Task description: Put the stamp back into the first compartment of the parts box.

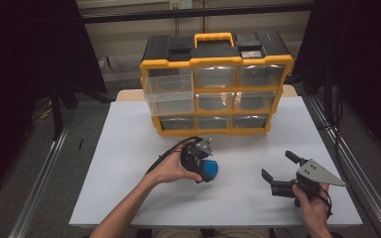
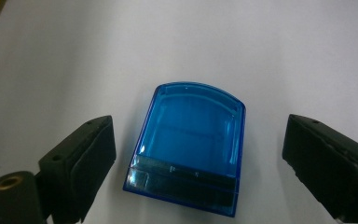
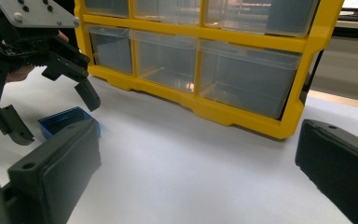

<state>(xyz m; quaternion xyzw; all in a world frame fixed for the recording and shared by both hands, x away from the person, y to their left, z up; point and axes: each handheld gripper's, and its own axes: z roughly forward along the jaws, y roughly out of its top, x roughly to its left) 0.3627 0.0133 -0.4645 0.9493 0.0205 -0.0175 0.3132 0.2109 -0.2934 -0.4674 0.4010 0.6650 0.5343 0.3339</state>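
Left gripper (image 2: 196, 154) is held with jaws spread wide either side of the blue box (image 2: 189, 147) lying flat on the white table (image 1: 129, 148), not touching it, while right gripper (image 1: 278, 171) is held released near the yellow organizer (image 1: 216, 89).

The yellow organizer (image 1: 217, 84) blocks the far side; bare white table (image 1: 129, 144) fronts it.

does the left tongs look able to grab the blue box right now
Probably yes. The left tongs hang open over the blue box, one jaw on each side and neither touching it. The white table around it is bare, so nothing seems to block them closing on it.
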